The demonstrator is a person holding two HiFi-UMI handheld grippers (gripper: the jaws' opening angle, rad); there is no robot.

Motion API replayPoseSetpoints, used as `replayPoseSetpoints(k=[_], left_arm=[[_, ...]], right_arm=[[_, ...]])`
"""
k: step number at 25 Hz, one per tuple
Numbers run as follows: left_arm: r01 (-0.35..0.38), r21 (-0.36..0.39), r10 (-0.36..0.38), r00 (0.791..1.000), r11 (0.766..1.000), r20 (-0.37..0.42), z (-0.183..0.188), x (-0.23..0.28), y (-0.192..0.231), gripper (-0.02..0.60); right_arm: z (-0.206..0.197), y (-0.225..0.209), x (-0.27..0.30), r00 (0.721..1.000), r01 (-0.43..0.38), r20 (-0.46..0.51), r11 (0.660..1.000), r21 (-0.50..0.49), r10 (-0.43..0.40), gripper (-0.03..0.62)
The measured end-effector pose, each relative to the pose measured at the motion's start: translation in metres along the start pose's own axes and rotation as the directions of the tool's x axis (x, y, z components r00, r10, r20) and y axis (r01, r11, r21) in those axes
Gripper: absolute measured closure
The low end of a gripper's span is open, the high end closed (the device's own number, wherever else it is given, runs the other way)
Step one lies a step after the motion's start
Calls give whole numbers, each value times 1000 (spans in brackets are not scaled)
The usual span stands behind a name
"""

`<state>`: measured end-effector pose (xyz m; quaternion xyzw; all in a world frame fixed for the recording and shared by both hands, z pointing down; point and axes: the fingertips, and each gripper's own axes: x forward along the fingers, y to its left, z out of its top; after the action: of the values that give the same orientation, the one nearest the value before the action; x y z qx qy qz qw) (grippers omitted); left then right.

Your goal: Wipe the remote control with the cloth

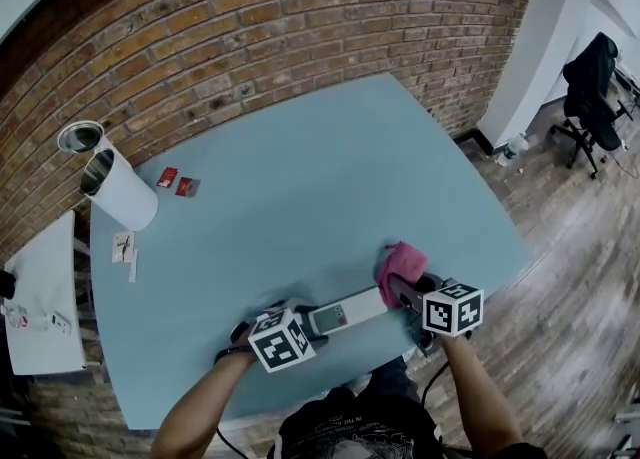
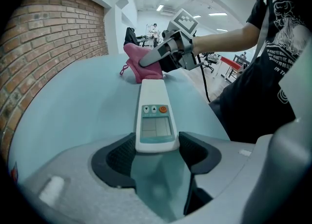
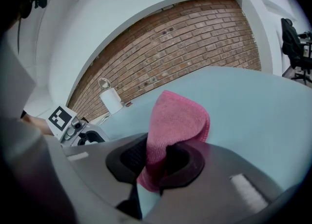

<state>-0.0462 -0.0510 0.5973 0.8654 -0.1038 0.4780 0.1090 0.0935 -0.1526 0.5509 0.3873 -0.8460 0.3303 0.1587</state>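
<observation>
Squeezing the remote control [image 2: 154, 108], the left gripper [image 2: 156, 151] steadies it; the right gripper [image 3: 157, 163] pinches the cloth [image 3: 178, 119] at its right end. Wiping seems barely begun.

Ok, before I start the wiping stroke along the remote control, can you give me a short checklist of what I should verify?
1. Left gripper holds the remote control: ok, jaws closed on its near end.
2. Right gripper holds the cloth: ok, the pink fold is clamped between the jaws.
3. Remote's screen and buttons face up: ok.
4. Cloth touches the remote: cannot tell; it sits at the far end.
5. Other things are away from the stroke: ok, the white cylinder stands far off on the table.
</observation>
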Motion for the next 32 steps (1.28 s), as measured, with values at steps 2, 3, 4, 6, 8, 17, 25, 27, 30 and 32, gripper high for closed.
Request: replayPoseSetpoints(k=[2, 3, 4, 6, 8, 17, 25, 27, 30, 32], left_arm=[[0, 0, 0, 1000, 1000, -1, 0, 0, 0, 308], [0, -1, 0, 1000, 1000, -1, 0, 0, 0, 308], [0, -2, 0, 1000, 1000, -1, 0, 0, 0, 308], [1, -3, -1, 1000, 1000, 0, 1, 0, 1, 308], [2, -3, -2, 1000, 1000, -2, 1, 0, 1, 308], [3, -4, -3, 1000, 1000, -14, 0, 1, 0, 308], [6, -4, -6, 1000, 1000, -24, 1, 1, 0, 308], [6, -4, -6, 1000, 1000, -26, 3, 0, 0, 308], [7, -6, -7, 1000, 1000, -25, 4, 0, 0, 308], [6, -9, -6, 1000, 1000, -25, 4, 0, 0, 308]], right_arm=[[-3, 3, -2, 1000, -12, -2, 1000, 7, 12, 528], [-4, 5, -3, 1000, -17, -4, 1000, 8, 17, 528], [-5, 6, -5, 1000, -22, -7, 1000, 9, 22, 528], [-8, 8, -7, 999, -29, -17, 1000, 11, 29, 528], [-11, 9, -10, 999, -33, -28, 999, 11, 33, 528], [-34, 22, -27, 996, -37, -85, 998, -46, 33, 528], [-38, 50, -41, 996, -53, -79, 989, -141, 42, 528], [-34, 72, -42, 994, -98, -66, 978, -187, 87, 528], [-30, 108, -34, 988, -152, -21, 964, -220, 151, 528], [-32, 130, -25, 984, -174, 2, 953, -249, 180, 528]])
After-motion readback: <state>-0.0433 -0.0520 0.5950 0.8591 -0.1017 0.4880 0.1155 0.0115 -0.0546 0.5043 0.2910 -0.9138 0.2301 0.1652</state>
